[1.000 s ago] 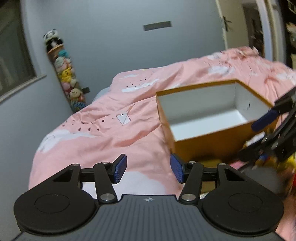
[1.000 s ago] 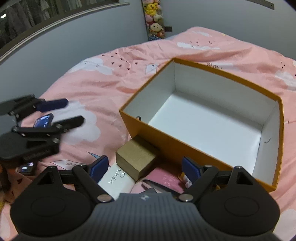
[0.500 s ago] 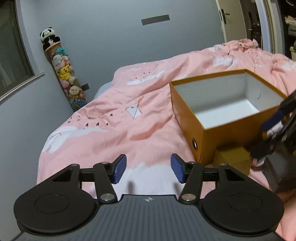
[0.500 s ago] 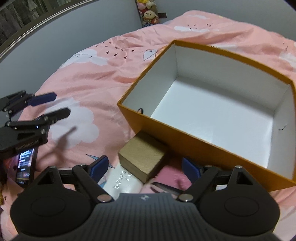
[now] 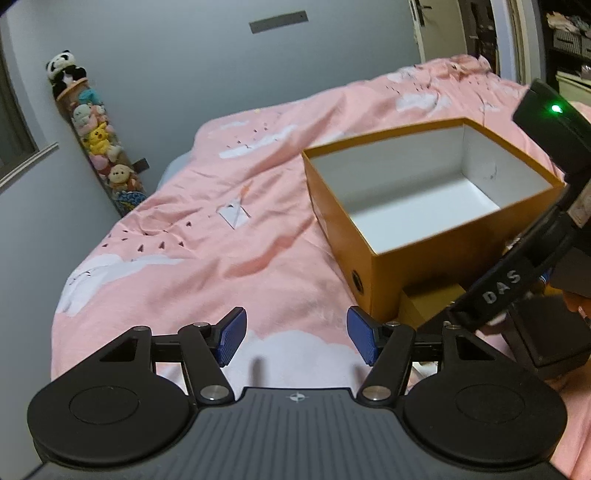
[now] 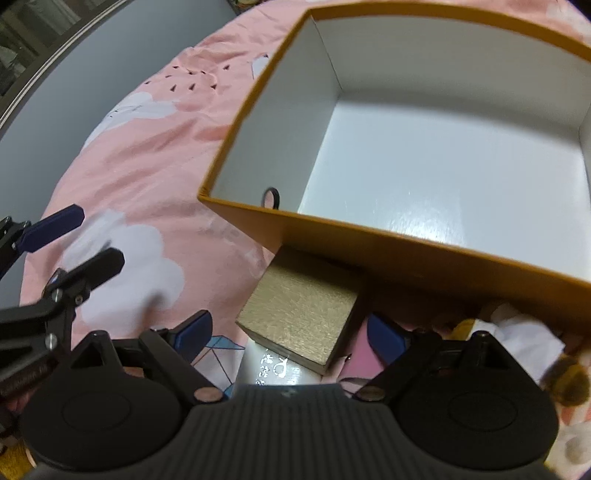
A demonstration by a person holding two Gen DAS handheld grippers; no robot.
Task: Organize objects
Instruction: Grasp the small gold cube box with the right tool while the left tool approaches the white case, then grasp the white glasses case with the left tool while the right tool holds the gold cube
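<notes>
An open orange box [image 5: 388, 273] with a white, empty inside stands on the pink bedspread; it also shows in the right wrist view [image 6: 424, 254]. A small tan box [image 6: 301, 315] lies against its near wall, on a white packet [image 6: 271, 363], and shows in the left wrist view [image 5: 428, 301]. My right gripper [image 6: 290, 338] is open, its blue pads on either side of the tan box, close above it. My left gripper [image 5: 295, 338] is open and empty over the bedspread, left of the orange box. It shows at the left of the right wrist view [image 6: 74, 240].
The pink bedspread [image 5: 207, 251] has white cloud prints. A pink item [image 6: 358, 360] and a yellow and white soft toy [image 6: 517, 325] lie by the box's near wall. A tube of plush toys [image 5: 98, 136] leans on the grey wall. A doorway [image 5: 480, 33] is at the back right.
My right gripper has moved forward and down until its pads flank the tan box. My left gripper has drawn back to the left, away from the orange box. Both stay open.
</notes>
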